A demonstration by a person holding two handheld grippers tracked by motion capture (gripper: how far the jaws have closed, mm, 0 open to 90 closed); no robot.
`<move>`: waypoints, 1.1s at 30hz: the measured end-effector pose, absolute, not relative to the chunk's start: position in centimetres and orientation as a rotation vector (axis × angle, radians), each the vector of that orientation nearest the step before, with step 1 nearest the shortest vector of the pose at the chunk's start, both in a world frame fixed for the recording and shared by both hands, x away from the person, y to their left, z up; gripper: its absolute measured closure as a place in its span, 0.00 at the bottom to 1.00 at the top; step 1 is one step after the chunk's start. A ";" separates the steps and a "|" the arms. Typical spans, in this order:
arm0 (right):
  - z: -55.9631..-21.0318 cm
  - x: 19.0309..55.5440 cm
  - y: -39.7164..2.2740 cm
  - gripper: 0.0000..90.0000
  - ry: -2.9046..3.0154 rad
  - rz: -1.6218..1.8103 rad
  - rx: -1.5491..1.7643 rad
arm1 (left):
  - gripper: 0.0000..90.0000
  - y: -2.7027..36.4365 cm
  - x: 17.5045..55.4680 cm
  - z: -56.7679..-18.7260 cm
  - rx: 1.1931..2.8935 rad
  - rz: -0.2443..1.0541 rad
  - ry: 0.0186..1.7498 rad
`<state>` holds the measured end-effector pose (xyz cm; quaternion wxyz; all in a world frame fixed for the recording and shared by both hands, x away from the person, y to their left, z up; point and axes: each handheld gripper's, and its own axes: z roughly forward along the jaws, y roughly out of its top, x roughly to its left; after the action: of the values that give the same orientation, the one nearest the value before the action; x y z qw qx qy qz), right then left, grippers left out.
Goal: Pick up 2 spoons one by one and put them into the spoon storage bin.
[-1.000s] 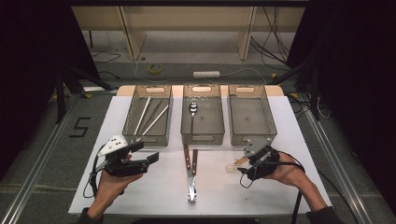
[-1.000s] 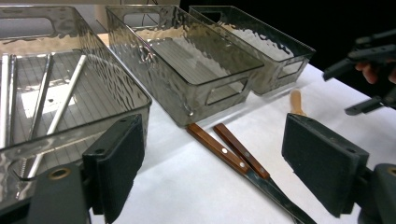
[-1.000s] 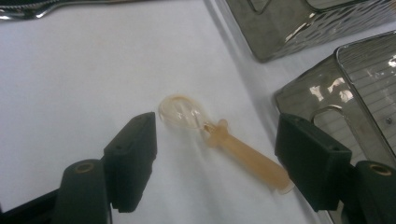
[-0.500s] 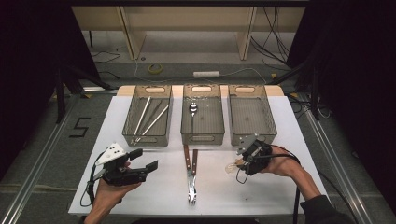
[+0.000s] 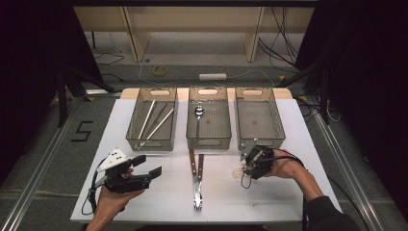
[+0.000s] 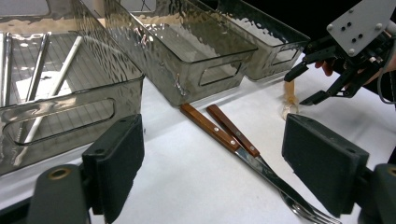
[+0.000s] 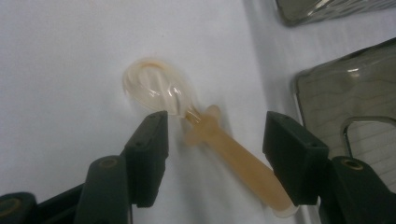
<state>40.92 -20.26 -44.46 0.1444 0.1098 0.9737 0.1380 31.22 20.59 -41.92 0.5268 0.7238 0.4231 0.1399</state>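
A translucent amber plastic spoon (image 7: pixel 156 86) lies flat on the white table (image 5: pixel 144 202), right of centre (image 5: pixel 237 172). My right gripper (image 7: pixel 217 123) is low over it, one jaw on each side of the handle near the bowl, with a gap on both sides. Its jaws have just been closing and stand open, with the spoon between them. My left gripper (image 5: pixel 150 169) hovers over the table's left front, open with nothing between its jaws (image 6: pixel 212 154). The left gripper view also catches the right gripper (image 6: pixel 309 85) beside the spoon (image 6: pixel 290 99).
A fork and a knife with wooden handles (image 5: pixel 196 178) lie side by side at the table's middle front. Three smoky plastic bins stand in a row behind: the left (image 5: pixel 150 143) holds several metal sticks, the middle (image 5: pixel 208 142) a metal spoon (image 5: pixel 198 112), and the right (image 5: pixel 262 139) has a bare floor.
The right gripper has dropped a little and shifted left over the spoon, with its jaws narrower than before. The left gripper has barely moved.
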 end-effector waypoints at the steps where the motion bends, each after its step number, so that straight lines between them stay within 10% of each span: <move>1: -44.6 41.0 -20.3 0.47 2.809 0.397 0.306 | 0.23 20.6 31.2 -41.9 1.733 0.335 1.012; 33: -45.7 42.1 -19.7 0.69 2.892 0.359 0.240 | 0.24 20.2 31.3 -42.0 1.744 0.312 1.014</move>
<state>42.10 -19.65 -45.70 0.1086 0.0817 0.9832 0.1219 31.29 20.24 -42.04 0.5225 0.7284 0.4236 0.1305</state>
